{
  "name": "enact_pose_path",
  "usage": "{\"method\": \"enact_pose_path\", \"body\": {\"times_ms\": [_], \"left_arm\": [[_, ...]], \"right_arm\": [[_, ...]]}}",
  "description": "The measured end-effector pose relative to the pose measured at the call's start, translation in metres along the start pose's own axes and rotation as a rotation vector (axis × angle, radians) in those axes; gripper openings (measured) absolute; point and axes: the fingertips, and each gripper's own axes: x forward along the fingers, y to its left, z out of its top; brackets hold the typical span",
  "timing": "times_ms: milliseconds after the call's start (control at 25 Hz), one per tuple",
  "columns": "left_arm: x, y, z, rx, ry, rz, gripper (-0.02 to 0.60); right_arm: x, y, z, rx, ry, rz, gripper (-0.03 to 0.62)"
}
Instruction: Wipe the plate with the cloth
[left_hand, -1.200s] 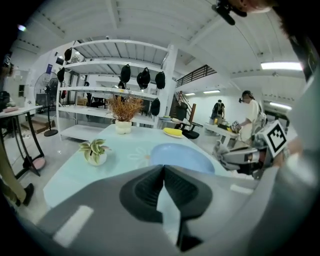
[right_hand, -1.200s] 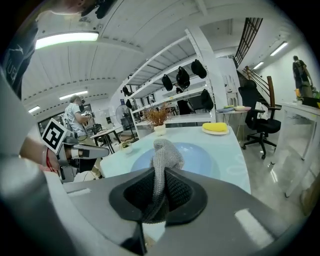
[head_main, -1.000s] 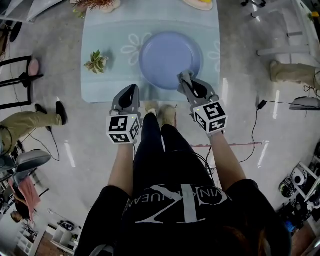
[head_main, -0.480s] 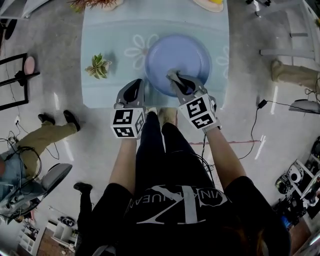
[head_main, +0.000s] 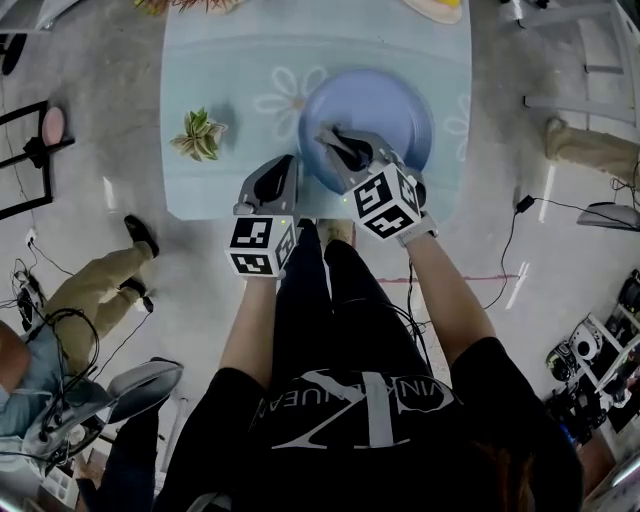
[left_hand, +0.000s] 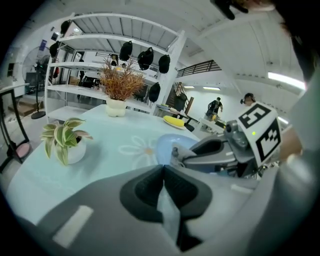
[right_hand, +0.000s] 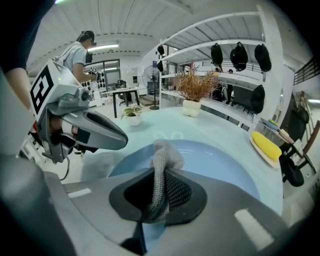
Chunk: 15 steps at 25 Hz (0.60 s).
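Swinging in from the plate's lower right rim, the right tongs (head_main: 330, 138) now reach over the left half of the blue plate (head_main: 390, 95) at upper centre of the head view. They are clamped on the grey mesh cloth (right_hand: 161, 157), which sticks up between them above the plate; whether it touches can't be made out. Meanwhile the left tongs (head_main: 287, 165) have edged up, pressed together on nothing, just beside the plate's lower left rim over the pale tabletop (head_main: 215, 70).
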Motion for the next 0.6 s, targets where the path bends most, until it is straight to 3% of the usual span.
{"method": "enact_pose_path", "body": {"times_ms": [600], "left_arm": [[0.014, -0.002, -0.006, 0.007, 0.032, -0.062, 0.000]], "right_arm": [[0.044, -0.039, 0.014, -0.123, 0.067, -0.032, 0.044]]}}
